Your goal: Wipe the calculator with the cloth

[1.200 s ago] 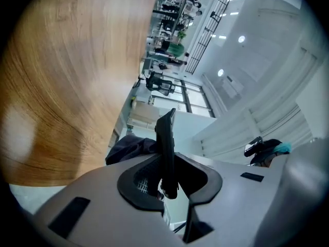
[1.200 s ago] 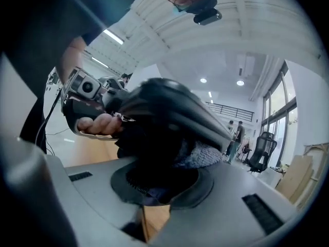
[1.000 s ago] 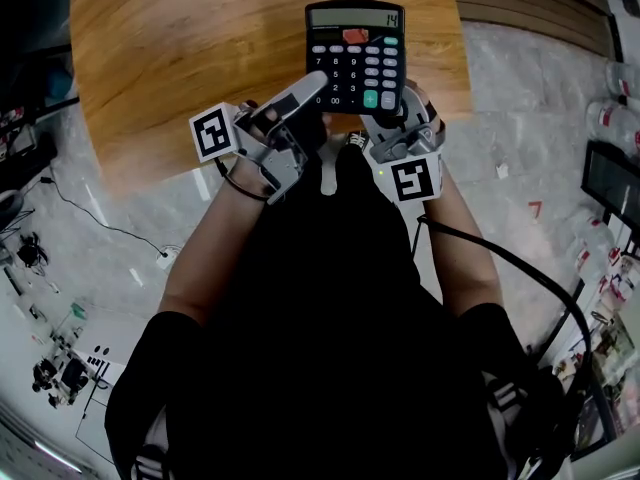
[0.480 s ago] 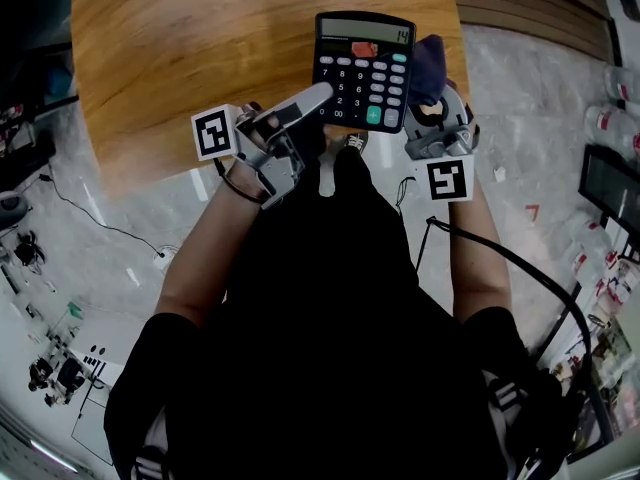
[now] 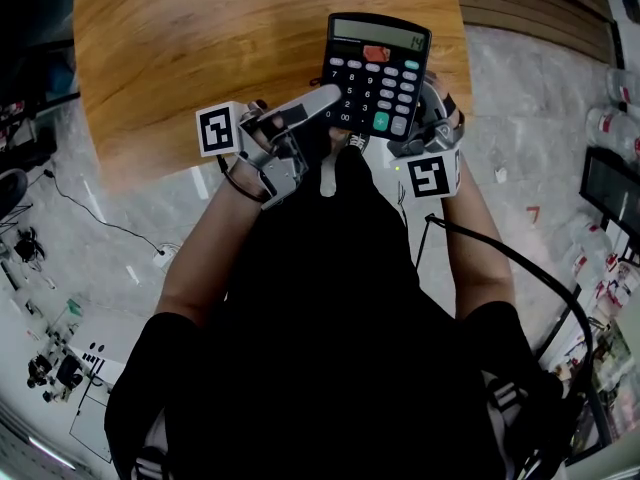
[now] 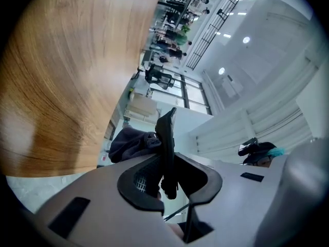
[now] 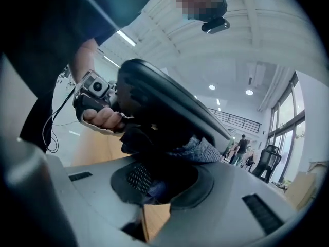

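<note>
**Head view hides the cloth (image 7: 198, 151); the gripper views show it on the calculator (image 5: 377, 73)**

From the head view I see my left gripper (image 5: 325, 98) clamped on the calculator's lower left edge. My right gripper (image 5: 430, 113) is tucked against its right side. The keypad faces up at me, raised over the near edge of the wooden table (image 5: 200, 48). No cloth shows from up here.

The left gripper view fills that in. Nearest are the jaws closed on the calculator, which I see edge-on as a thin dark slab. Just behind it the dark cloth is bunched against its back, and the table lies beyond that.

The right gripper view shows those jaws shut on the cloth. Its knit folds press up against the calculator's curved black underside. Further off is the person's hand (image 7: 103, 120) around the left gripper.

A second ago the calculator sat further left and squarer to me. Now it has shifted right and turned a little clockwise. Half a second ago the right gripper stood out beside the right edge with the blue cloth in plain sight. It has since drawn back in, and the cloth has gone out of the head view. Both grips look the same as before.
</note>
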{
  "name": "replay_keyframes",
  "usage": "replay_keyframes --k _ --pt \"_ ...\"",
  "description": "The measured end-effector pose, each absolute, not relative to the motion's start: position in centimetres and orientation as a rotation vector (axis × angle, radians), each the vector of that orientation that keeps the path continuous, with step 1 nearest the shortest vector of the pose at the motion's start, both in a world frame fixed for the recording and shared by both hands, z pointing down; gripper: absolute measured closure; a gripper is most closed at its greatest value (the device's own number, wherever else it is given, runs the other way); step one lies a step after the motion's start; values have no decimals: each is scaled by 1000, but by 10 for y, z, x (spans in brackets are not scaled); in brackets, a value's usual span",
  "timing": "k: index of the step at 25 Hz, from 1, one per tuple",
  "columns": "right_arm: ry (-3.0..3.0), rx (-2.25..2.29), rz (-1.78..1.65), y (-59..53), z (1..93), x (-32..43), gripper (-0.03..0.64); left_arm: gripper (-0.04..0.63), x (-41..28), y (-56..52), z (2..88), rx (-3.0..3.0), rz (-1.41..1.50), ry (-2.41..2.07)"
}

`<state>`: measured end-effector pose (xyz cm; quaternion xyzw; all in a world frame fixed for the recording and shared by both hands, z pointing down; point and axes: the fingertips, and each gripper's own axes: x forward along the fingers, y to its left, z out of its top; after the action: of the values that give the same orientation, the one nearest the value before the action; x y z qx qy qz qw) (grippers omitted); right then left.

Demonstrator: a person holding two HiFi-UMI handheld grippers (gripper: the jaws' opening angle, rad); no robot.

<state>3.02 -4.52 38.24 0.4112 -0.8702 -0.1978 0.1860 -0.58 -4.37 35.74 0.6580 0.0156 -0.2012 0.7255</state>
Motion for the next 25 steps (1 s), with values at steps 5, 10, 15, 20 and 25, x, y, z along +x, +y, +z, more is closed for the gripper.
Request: replay_keyframes --k 5,10,15,20,25 --pt "-2505 1136 -507 -28 381 15 557 522 -14 -51 362 1462 -444 -3" --pt "-2521 1136 -511 -13 372 26 557 522 -19 -54 362 1481 -453 -28" --pt "-2449 1215 -521 -33 374 63 557 522 -16 -50 364 1473 -430 4" --pt "-2431 1234 -521 -61 382 66 557 522 -15 -49 363 1473 -411 48" --pt "-2459 1159 -533 -78 390 37 557 522 -13 -50 364 1493 -370 86"
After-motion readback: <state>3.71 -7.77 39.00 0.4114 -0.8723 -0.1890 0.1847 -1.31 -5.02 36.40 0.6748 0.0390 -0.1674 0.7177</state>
